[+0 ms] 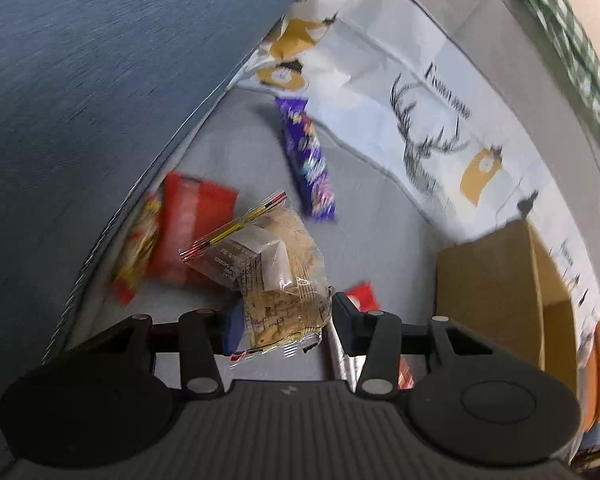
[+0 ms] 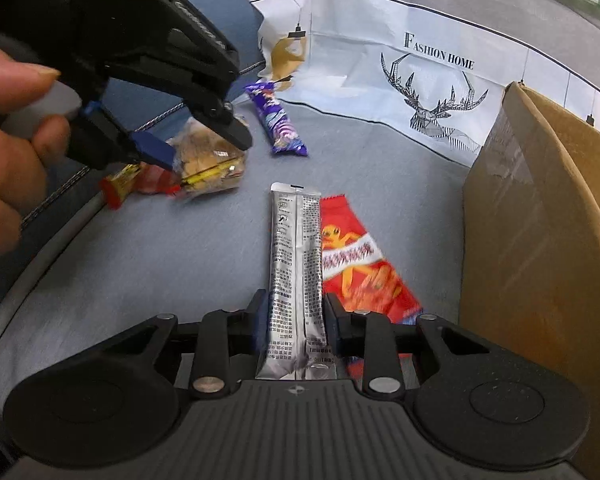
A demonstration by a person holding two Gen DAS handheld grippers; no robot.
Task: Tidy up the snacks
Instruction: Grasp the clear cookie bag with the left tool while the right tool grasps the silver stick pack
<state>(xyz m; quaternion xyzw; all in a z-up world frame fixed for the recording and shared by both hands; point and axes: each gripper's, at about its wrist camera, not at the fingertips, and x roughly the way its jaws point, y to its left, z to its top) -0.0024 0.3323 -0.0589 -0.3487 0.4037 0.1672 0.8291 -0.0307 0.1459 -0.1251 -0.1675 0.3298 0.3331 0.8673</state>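
While both tools carry stock, step in hand: pick-up, judged midway. Left gripper (image 1: 286, 322): clamped on clear cellophane packet of pale biscuits (image 1: 278, 268), lifted above grey cloth surface (image 2: 160, 248). Right gripper (image 2: 294, 320): pinching silver foil stick sachet (image 2: 296, 272); red printed snack pouch (image 2: 360, 272) just right of it. Brown cardboard box (image 2: 540, 240): right of both, likely destination. Next: carry across, release inside.

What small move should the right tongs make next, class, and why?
Probably lift and carry the silver packet right toward the cardboard box: the right tongs appear shut on it, and the box stands just beside them.
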